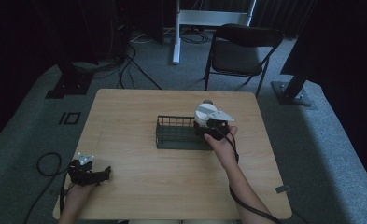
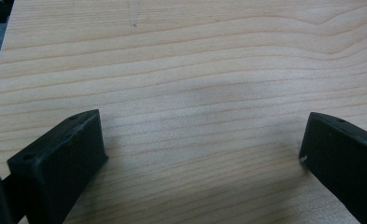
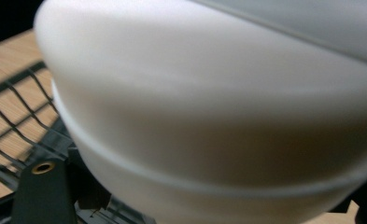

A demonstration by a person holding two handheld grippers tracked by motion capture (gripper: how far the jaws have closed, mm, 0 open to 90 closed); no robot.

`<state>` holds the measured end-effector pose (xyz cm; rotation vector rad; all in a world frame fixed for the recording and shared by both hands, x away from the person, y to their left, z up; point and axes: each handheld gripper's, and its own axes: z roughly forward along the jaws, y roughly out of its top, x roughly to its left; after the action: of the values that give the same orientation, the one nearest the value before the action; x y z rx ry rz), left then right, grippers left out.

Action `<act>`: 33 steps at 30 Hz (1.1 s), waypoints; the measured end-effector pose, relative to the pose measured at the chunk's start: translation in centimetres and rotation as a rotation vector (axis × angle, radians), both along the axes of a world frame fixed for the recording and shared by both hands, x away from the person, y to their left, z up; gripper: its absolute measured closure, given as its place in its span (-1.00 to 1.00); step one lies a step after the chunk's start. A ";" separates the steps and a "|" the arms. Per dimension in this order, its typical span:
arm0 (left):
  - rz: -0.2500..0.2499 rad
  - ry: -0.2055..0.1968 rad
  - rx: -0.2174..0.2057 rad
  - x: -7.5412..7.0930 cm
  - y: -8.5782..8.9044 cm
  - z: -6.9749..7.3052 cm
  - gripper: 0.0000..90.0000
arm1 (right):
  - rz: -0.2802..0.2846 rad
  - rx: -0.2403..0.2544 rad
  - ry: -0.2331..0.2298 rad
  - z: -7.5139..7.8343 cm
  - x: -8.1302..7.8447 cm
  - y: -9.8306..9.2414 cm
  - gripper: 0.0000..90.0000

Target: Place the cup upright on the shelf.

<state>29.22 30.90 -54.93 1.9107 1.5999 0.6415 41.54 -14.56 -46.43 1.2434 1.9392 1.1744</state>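
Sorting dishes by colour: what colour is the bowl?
White bowl, clearest in the right gripper view.

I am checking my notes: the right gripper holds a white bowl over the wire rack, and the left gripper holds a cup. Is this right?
Not quite. The left gripper holds nothing: the left gripper view shows its jaws wide apart over the bare table. The right gripper does have the white bowl over the wire rack.

- My right gripper view sits so close to the white bowl that its surface blurs, and its rim runs off the frame at 12 and 3 o'clock.
- From the high view, my right gripper and hand cover the rack's 3 o'clock end — I cannot tell whether the jaws are clamped on the bowl.
- In the left gripper view, both black jaws are cut off at 6 o'clock.
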 end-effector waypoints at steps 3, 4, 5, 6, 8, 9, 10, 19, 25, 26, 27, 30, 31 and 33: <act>-0.001 0.001 0.001 0.0 0.0 0.0 -0.99 | 0.001 0.002 0.010 -0.3 0.0 0.0 -0.59; -0.001 0.001 0.001 0.0 0.0 0.0 -0.99 | 0.005 -0.003 0.012 -0.4 0.1 0.0 -0.59; -0.001 0.001 0.001 0.0 0.0 0.0 -0.99 | 0.004 0.018 0.024 -0.7 0.1 0.0 -0.59; -0.001 0.001 0.001 0.0 0.0 0.0 -0.99 | 0.004 0.018 0.024 -0.7 0.1 0.0 -0.59; 0.000 0.000 0.000 0.0 0.0 0.0 -0.99 | 0.016 0.019 0.046 -0.9 0.1 0.0 -0.59; 0.000 0.000 0.000 0.0 0.0 0.0 -0.99 | 0.028 0.015 0.065 -1.1 0.1 0.1 -0.59; 0.000 0.000 0.000 0.0 0.0 0.0 -0.99 | 0.028 0.015 0.065 -1.1 0.1 0.1 -0.59; -0.001 0.001 0.001 0.0 0.0 0.0 -0.99 | 0.037 0.013 0.064 -1.8 0.0 0.2 -0.59; -0.001 0.001 0.001 0.0 0.0 0.0 -0.99 | 0.056 0.013 0.033 -2.2 -0.2 0.0 -0.61; -0.001 0.001 0.001 0.0 0.0 0.0 -0.99 | 0.045 0.020 0.016 -2.2 -0.4 0.0 -0.62; -0.001 0.001 0.001 0.0 0.0 0.0 -0.99 | 0.051 0.021 0.009 -2.2 -0.5 0.0 -0.66; -0.001 0.001 0.001 0.0 0.0 0.0 -0.99 | 0.052 0.043 0.000 -2.0 -0.6 -0.1 -0.71; -0.001 0.001 0.001 0.0 0.0 0.0 -0.99 | 0.049 0.040 -0.008 -1.9 -0.7 -0.1 -0.72; -0.001 0.001 0.001 0.0 0.0 0.0 -0.99 | 0.051 0.047 -0.006 -1.8 -0.8 -0.2 -0.72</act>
<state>29.21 30.90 -54.93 1.9126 1.5995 0.6416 40.76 -14.78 -48.27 1.2192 1.9600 1.2545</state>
